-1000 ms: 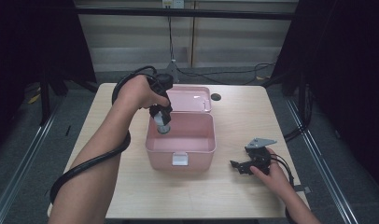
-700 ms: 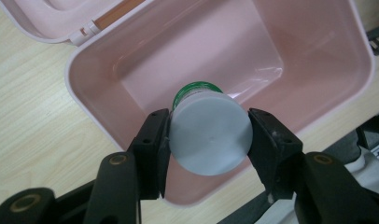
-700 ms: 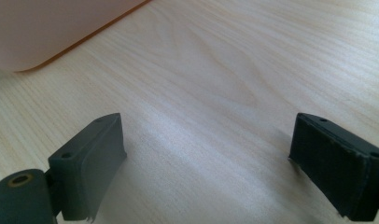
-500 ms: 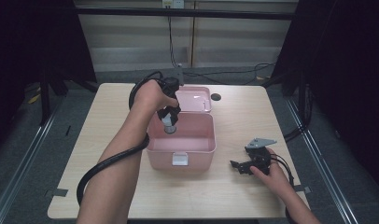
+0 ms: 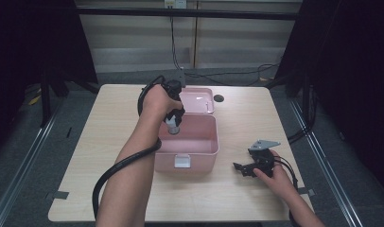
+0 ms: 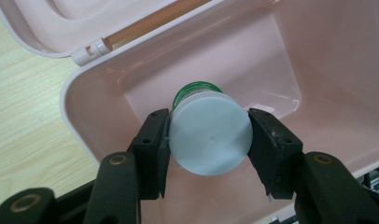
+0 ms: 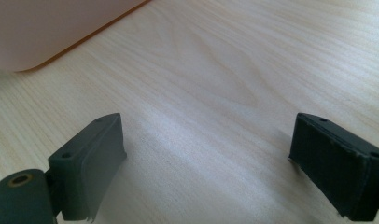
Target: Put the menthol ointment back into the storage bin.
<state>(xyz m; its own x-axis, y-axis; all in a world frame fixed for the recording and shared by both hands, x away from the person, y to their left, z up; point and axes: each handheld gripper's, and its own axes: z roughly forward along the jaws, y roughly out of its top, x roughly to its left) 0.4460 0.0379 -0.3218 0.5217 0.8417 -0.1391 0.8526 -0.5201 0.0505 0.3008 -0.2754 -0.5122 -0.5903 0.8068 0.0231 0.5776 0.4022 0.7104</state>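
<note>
A pink plastic box point(image 5: 199, 146) stands open at the table's middle, its lid point(image 5: 199, 100) folded back behind it. My left gripper point(image 5: 172, 124) hangs over the box's left rear corner, pointing down, shut on a small bottle point(image 6: 210, 133) with a pale round cap and a green label. In the left gripper view the bottle sits between the two black jaws above the box's bare floor point(image 6: 290, 70). My right gripper point(image 5: 241, 169) rests low on the table to the right of the box, jaws wide open with nothing between them point(image 7: 206, 172).
A light wooden table point(image 5: 109, 127) with bare stretches left and right of the box. A small dark round spot point(image 5: 219, 98) lies beside the lid at the back. Cables trail off the table's far edge. The pink box's corner point(image 7: 47, 32) appears ahead of the right gripper.
My left gripper has carried the bottle rightward and down over the box's left rear part. The right gripper has stayed put.
</note>
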